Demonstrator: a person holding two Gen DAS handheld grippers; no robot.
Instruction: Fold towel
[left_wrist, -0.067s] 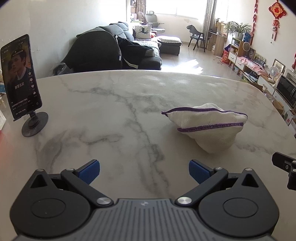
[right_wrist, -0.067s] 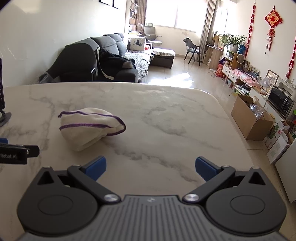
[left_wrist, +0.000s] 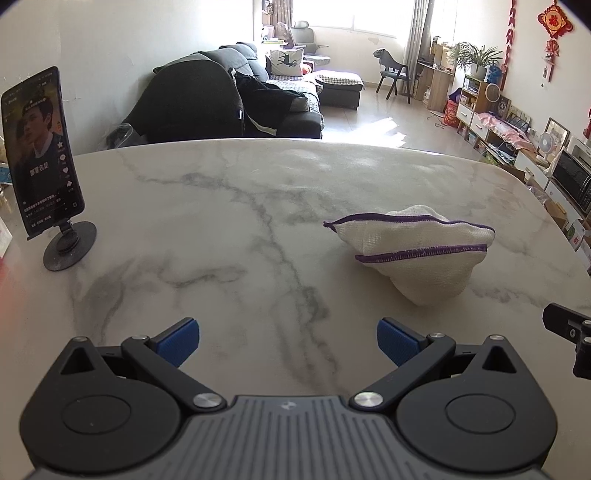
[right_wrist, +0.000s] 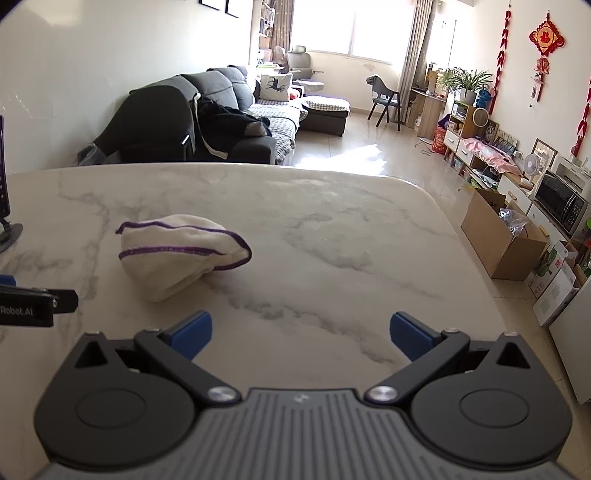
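A cream towel with purple stitched edges (left_wrist: 417, 251) lies bunched in a heap on the marble table (left_wrist: 221, 229). In the right wrist view the towel (right_wrist: 177, 254) is ahead and to the left. My left gripper (left_wrist: 288, 341) is open and empty, above the table, with the towel ahead and to its right. My right gripper (right_wrist: 301, 334) is open and empty, near the table's front. The right gripper's side shows at the right edge of the left wrist view (left_wrist: 569, 332); the left gripper shows at the left edge of the right wrist view (right_wrist: 33, 302).
A phone on a round black stand (left_wrist: 44, 158) stands at the table's left. The table's right edge (right_wrist: 476, 258) drops to the floor, where cardboard boxes (right_wrist: 498, 236) sit. A dark sofa (left_wrist: 221, 99) is beyond the far edge.
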